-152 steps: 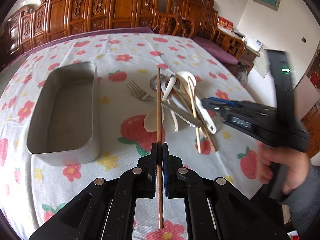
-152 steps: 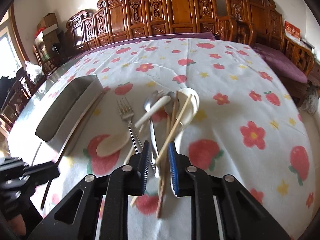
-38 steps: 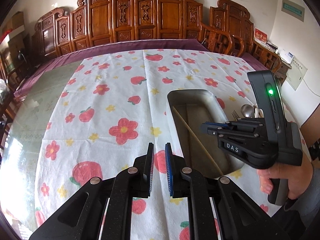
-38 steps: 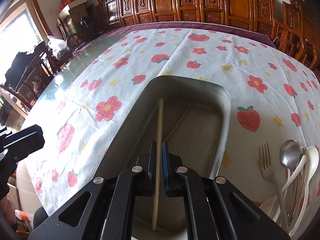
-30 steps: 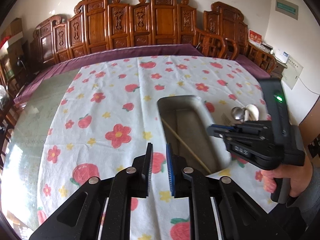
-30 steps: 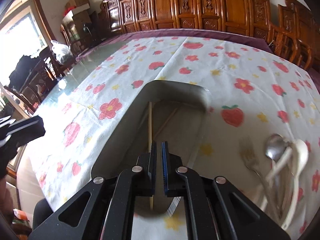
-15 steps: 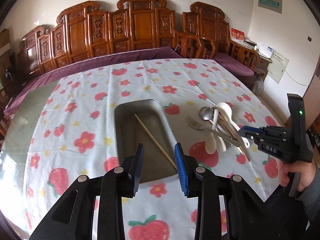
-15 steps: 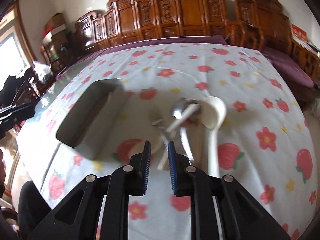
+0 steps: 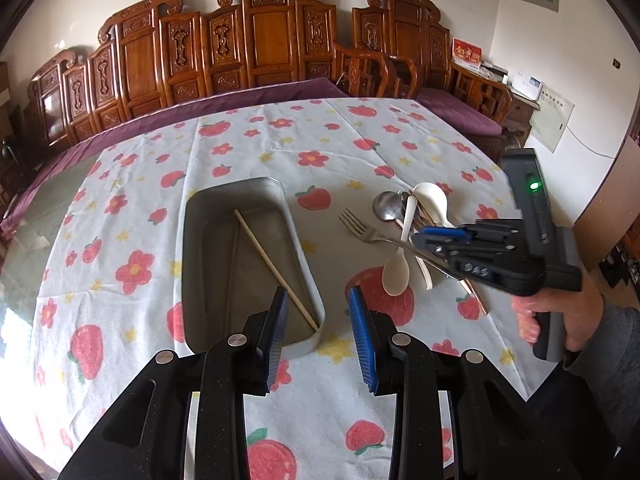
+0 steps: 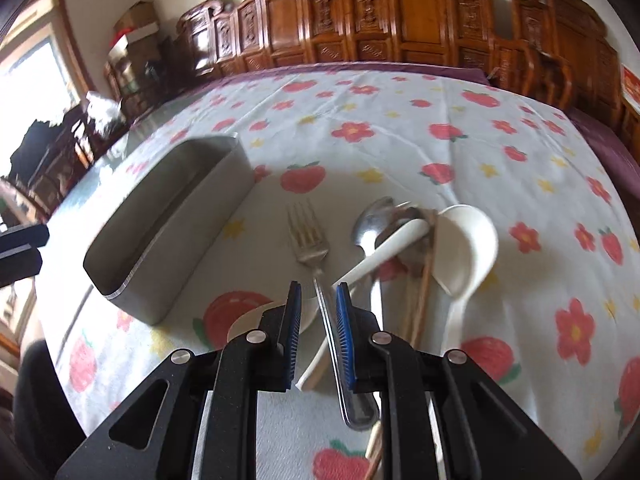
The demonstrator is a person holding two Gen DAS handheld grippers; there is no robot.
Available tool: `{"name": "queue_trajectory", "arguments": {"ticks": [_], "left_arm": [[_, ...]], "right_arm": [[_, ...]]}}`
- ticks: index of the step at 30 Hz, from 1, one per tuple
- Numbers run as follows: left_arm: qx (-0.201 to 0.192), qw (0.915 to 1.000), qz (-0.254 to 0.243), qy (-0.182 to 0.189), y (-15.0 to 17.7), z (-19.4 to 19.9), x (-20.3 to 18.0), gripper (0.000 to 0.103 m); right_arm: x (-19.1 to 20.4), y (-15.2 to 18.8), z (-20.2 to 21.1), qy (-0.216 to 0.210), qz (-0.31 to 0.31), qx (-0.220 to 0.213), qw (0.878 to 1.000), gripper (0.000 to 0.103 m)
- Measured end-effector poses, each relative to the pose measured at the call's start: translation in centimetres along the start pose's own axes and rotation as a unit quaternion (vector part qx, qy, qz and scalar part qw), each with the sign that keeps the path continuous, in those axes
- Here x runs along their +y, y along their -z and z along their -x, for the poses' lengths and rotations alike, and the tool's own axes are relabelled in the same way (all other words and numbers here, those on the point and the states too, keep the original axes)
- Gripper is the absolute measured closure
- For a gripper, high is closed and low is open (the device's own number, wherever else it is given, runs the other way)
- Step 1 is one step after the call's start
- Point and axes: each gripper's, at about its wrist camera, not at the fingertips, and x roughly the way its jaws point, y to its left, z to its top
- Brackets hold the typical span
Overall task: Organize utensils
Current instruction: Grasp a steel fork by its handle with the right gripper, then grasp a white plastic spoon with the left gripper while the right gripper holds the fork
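A metal tray (image 9: pixel 188 240) lies on the flowered cloth with a light chopstick (image 9: pixel 276 268) and a darker one (image 9: pixel 234 256) inside it. My left gripper (image 9: pixel 318 300) hangs open over the tray's near end, holding nothing. To the right is a pile: a fork (image 9: pixel 360 228), a metal spoon (image 9: pixel 386 204), white spoons (image 9: pixel 432 200) and chopsticks. My right gripper (image 10: pixel 319 292) is open above the fork (image 10: pixel 308 236), whose handle runs between the fingers without being pinched. In the left wrist view the right gripper (image 9: pixel 420 238) hovers over the pile.
The tray (image 10: pixel 160 200) is left of the pile in the right wrist view. A large white spoon (image 10: pixel 464 248) and a metal spoon (image 10: pixel 372 220) overlap loose chopsticks (image 10: pixel 420 292). A hand (image 9: pixel 560 312) grips the right tool. Carved wooden chairs line the table's far side.
The right gripper let go of the light chopstick in the tray, opened, and swung right over the pile. The left gripper opened wider and shifted so the tray lies straight ahead.
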Motion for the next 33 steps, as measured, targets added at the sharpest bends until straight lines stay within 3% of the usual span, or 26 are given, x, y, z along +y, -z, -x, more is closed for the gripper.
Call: {"name": "queue_trajectory", "arguments": {"ticks": [5, 12, 15, 19, 25, 33], "left_arm": [[0.004, 1.0000, -0.006, -0.001, -0.2, -0.2, -0.6, 0.073], [0.009, 0.9999, -0.012, -0.001, -0.3, -0.6, -1.2, 0.073], [0.010, 0.9999, -0.011, -0.002, -0.3, -0.7, -1.2, 0.073], [0.011, 0.9999, -0.010, -0.003, -0.2, -0.7, -1.2, 0.073], [0.013, 0.9998, -0.012, -0.002, -0.1, -0.9, -1.5, 0.073], [0.021, 0.9996, -0.021, 0.004, -0.5, -2.4, -2.7, 0.073]], "right_arm": [[0.1, 0.0, -1.9, 0.023, 0.023, 0.032, 0.999, 0.083], [0.8, -0.5, -2.8, 0.009, 0.044, 0.043, 0.998, 0.081], [1.1, -0.4, -3.4, 0.006, 0.050, 0.055, 0.997, 0.085], [1.0, -0.4, -3.0, 0.001, 0.043, 0.052, 0.998, 0.093], [0.2, -0.2, -2.1, -0.020, 0.013, 0.048, 0.999, 0.094], [-1.0, -0.4, 1.5, -0.021, -0.007, -0.005, 1.000, 0.094]]}}
